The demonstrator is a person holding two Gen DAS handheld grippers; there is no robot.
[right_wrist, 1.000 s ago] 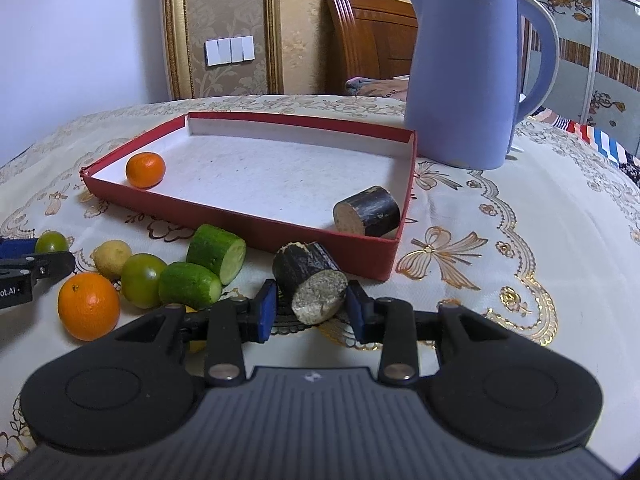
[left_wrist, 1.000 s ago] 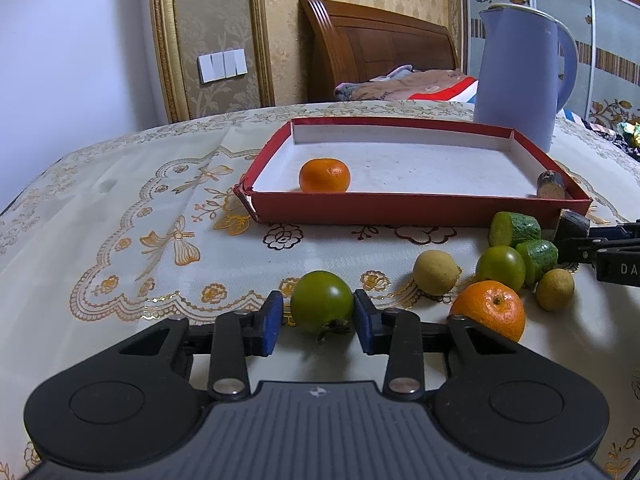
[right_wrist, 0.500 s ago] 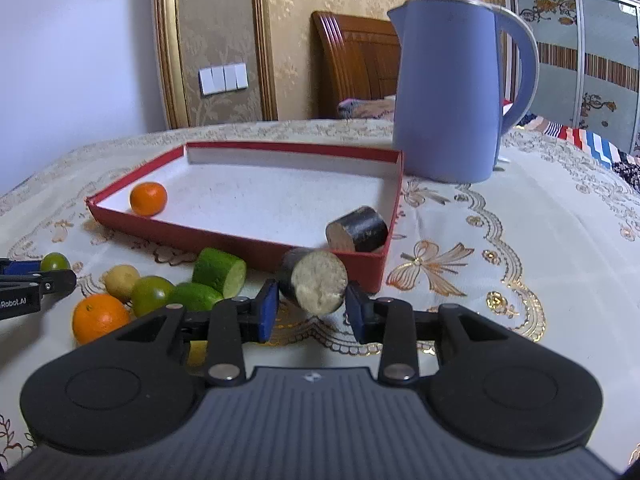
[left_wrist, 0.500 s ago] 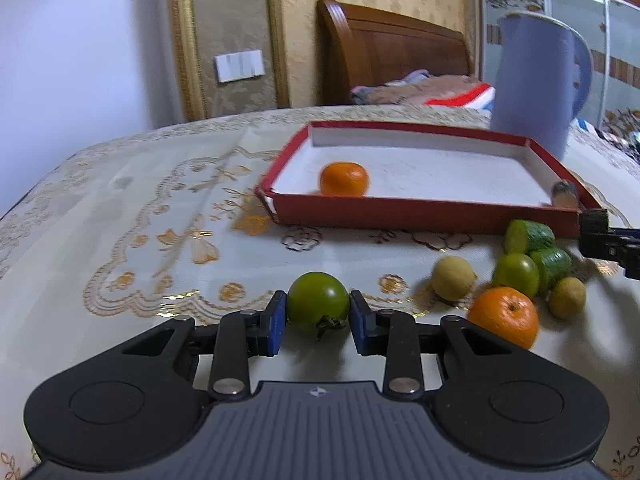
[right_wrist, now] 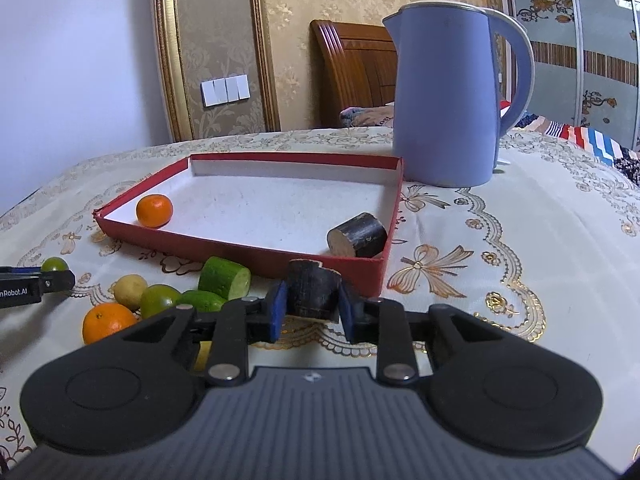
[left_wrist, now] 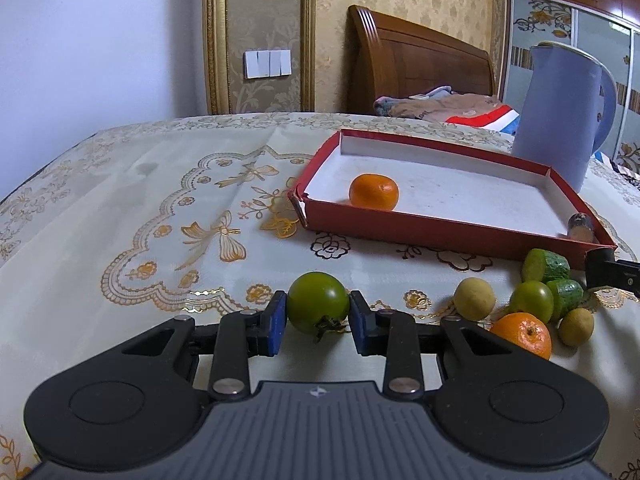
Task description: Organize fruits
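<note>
Two grips are on at once. My left gripper (left_wrist: 317, 312) has its blue pads pressed to either side of a green tomato (left_wrist: 318, 307), stem end turned toward the camera. My right gripper (right_wrist: 311, 303) is clamped on a dark cylindrical chunk (right_wrist: 311, 293) with black skin; its jaws have just been closing, with the chunk between them, and the pads now sit tight against its sides.

Ahead of the left gripper and off to its right lies the loose pile on the tablecloth (left_wrist: 160, 208): a yellowish round fruit (left_wrist: 474, 298), a second green tomato (left_wrist: 532, 301), two cut cucumber pieces (left_wrist: 545, 265), a small yellow-green fruit (left_wrist: 576, 326) and an orange (left_wrist: 524, 335) — the orange is nearest the gripper body, the cucumbers farthest. From the right gripper the same pile sits to its left, close by.

Beyond the pile is the red box (right_wrist: 256, 246) with a white inside. In it are a mandarin (right_wrist: 154, 210) by the corner nearest the left gripper, and a second dark chunk (right_wrist: 357, 240) lying on its side in the corner just ahead of the right gripper. The held chunk hangs just short of the box's near wall.

Past the box, on the far right, stands a blue kettle (right_wrist: 448, 96) — upright on the cloth, just beside the box's far corner. In the left view the right gripper's black tip (left_wrist: 612, 272) shows beside the cucumbers.
</note>
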